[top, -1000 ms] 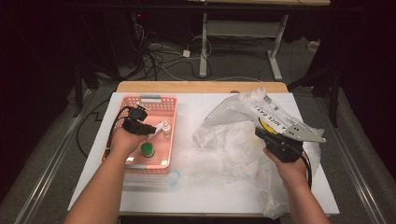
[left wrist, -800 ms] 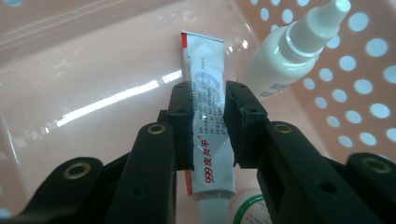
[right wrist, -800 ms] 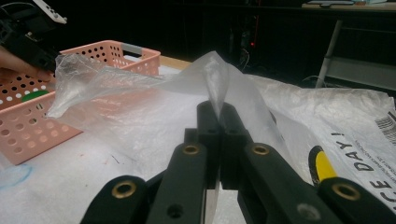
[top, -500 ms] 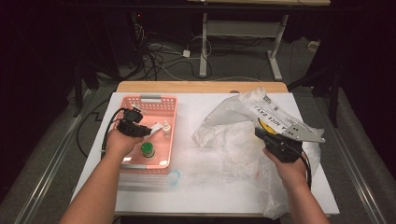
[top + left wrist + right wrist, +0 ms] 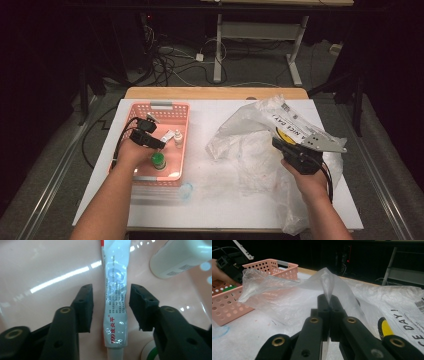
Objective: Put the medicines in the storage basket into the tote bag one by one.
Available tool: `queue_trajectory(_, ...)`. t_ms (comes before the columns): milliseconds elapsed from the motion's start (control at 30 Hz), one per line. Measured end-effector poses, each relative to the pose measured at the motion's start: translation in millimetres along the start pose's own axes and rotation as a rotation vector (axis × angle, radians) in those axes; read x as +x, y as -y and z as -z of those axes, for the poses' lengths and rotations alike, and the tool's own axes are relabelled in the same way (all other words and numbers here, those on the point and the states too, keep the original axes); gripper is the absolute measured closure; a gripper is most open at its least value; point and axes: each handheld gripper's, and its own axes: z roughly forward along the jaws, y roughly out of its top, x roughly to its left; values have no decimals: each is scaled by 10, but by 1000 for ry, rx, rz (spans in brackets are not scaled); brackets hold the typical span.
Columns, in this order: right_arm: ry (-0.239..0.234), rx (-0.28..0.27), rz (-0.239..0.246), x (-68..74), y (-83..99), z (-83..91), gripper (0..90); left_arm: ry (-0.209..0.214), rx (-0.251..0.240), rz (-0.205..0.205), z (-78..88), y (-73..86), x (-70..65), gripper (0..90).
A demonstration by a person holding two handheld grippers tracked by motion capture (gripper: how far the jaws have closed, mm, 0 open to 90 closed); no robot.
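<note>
The left gripper (image 5: 110, 307) hung inside the pink basket (image 5: 172, 111), jaws apart on either side of a white tube (image 5: 115, 297). The right gripper (image 5: 329, 302) had its jaws clamped on the plastic bag (image 5: 287, 300) over the worktop (image 5: 220, 200).

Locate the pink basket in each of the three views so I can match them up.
High view: the pink basket sits left of centre on the white table, with the left gripper reaching into it.
Left gripper view: its glossy pink floor is the background, under a tube lying between the open jaws.
Right gripper view: its perforated wall is at the left edge, behind the plastic bag.
Shared landmark: the basket's green-capped bottle.
</note>
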Motion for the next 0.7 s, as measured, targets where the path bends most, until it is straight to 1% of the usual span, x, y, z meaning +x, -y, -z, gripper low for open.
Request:
queue_trajectory(67, -2, 1, 1, -2, 1, 0, 900, -1, -4, 4, -4, -6, 0, 593)
queue_trajectory(133, 0, 0, -1, -5, 3, 0, 900, -18, 0, -20, -9, -9, -17, 626)
queue_trajectory(167, 0, 0, -1, -5, 4, 0, 900, -22, 5, -35, -7, -8, -20, 663)
queue_trajectory(200, 0, 1, -1, -5, 4, 0, 900, -20, 5, -33, -7, -7, -20, 677)
queue_trajectory(300, -1, 0, 0, -4, 4, 3, 900, -23, 0, -36, -8, -3, -30, 688)
queue_trajectory(400, -1, 0, 0, 0, 3, 6, 900, -36, 0, -38, 1, -4, -43, 692)
queue_trajectory(433, -1, 0, 3, 0, 3, 6, 900, -46, -6, -37, 9, -3, -46, 693)
queue_trajectory(500, -1, 0, 4, 0, 4, 6, 900, -45, -21, -32, 43, 3, -32, 693)
queue_trajectory(567, -1, -1, 2, -2, 2, 10, 900, -49, -47, -23, 90, 14, -25, 692)
queue_trajectory(700, 0, -5, 0, -11, 1, 15, 900, -15, -102, -8, 212, 58, -6, 692)
